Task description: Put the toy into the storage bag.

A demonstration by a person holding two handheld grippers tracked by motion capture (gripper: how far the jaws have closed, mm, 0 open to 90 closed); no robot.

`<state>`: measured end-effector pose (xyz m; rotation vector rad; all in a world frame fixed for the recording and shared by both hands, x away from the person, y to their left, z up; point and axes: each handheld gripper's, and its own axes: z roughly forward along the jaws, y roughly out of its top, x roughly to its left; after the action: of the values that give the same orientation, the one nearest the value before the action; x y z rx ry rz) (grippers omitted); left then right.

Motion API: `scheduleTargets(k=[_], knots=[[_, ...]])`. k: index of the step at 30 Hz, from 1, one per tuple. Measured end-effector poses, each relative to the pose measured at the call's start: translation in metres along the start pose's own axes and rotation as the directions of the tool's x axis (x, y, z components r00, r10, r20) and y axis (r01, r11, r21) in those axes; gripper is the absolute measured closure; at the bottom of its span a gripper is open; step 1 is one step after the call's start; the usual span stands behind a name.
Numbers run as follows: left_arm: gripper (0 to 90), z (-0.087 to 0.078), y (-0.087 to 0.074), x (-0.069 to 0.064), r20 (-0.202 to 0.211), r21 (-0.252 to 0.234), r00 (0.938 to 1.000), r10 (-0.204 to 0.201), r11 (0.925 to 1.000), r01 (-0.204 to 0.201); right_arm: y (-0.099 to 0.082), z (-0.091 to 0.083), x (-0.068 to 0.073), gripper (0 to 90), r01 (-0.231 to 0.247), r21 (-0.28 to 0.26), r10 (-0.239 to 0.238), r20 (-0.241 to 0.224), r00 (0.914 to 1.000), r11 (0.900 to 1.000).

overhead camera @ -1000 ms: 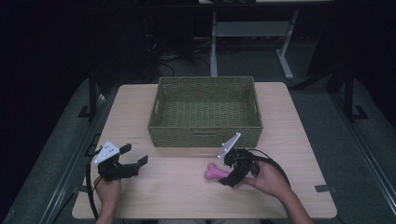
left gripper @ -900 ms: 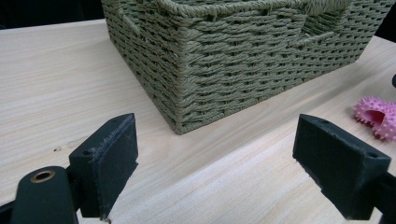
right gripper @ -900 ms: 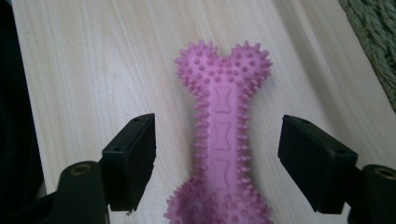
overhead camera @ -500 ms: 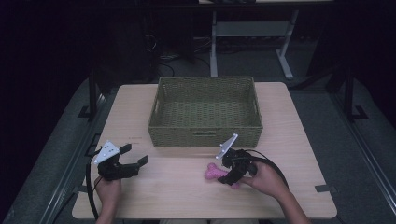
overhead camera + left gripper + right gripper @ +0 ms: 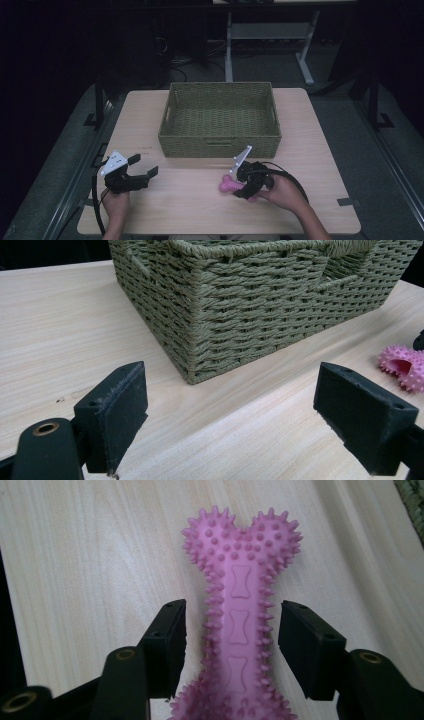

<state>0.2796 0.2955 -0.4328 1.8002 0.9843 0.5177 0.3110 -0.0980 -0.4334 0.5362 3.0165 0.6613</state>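
Right gripper view, nearest first: the right gripper had its two black jaws straddling the shaft of the pink spiky bone toy, one pad on each side, thin gaps still visible between the pads and the spikes. Jaws had just been closing in on it, toy between them, pads not yet pressing as far as I could see. The toy lay flat on the wooden table, its knobbed end pointing away from the gripper.

High view: the right hand held that gripper low over the toy at the table's near edge, right of centre, just in front of the basket. Compared with a second ago the jaws were visibly narrower around the toy; hand, gripper and toy sat in the same spot, toy not lifted.

Left gripper rested near the table's front left, held by the left hand, jaws spread wide with nothing between them, same pose as before.

Left gripper view: wide-apart jaws over bare table, the basket's corner beyond them, the toy's end at the right edge.

Farther back, the green woven basket stood at the table's centre, unmoved, nothing seen inside. Beyond it, a dark floor and a grey desk frame.
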Motion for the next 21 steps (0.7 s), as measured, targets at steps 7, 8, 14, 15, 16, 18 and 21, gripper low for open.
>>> scheduleTargets(k=[7, 8, 14, 15, 16, 18, 21], knots=[[13.6, 0.0003, 0.0000, -0.0001, -0.001, -0.001, 1.0000, 0.000, 1.0000, 0.000, 0.0005, 0.0039, -0.0003, 47.9, 0.006, 0.022, -0.006, 0.003, 1.0000, 0.9997], [13.6, 0.0004, 0.0000, -0.0001, -0.001, 0.000, 1.0000, -0.001, 1.0000, 0.001, 0.0008, 0.0044, 0.0000, 48.2, 0.005, 0.025, -0.005, 0.000, 1.0000, 0.9997], [13.6, 0.0001, 0.0000, 0.0002, -0.002, -0.003, 1.0000, -0.002, 1.0000, 0.002, 0.0017, 0.0083, -0.0014, 51.6, 0.011, 0.039, -0.011, 0.000, 0.9999, 0.9992], [13.6, 0.0001, 0.0000, 0.0000, -0.003, -0.006, 1.0000, -0.004, 1.0000, 0.004, 0.0018, 0.0093, -0.0002, 52.9, 0.016, 0.050, -0.016, 0.005, 0.9999, 0.9986], [13.6, -0.0003, 0.0000, 0.0004, -0.003, -0.005, 1.0000, -0.002, 1.0000, 0.002, 0.0018, 0.0093, -0.0002, 52.9, 0.016, 0.050, -0.016, 0.005, 0.9999, 0.9986], [13.6, 0.0000, -0.0001, 0.0005, -0.002, -0.005, 1.0000, -0.007, 1.0000, 0.007, 0.0017, 0.0095, 0.0001, 55.1, 0.024, 0.051, -0.025, 0.010, 0.9996, 0.9984], [13.6, -0.0005, 0.0000, 0.0009, -0.002, -0.004, 1.0000, -0.003, 1.0000, 0.003, 0.0016, 0.0087, -0.0006, 56.4, 0.023, 0.049, -0.023, 0.007, 0.9997, 0.9985]])
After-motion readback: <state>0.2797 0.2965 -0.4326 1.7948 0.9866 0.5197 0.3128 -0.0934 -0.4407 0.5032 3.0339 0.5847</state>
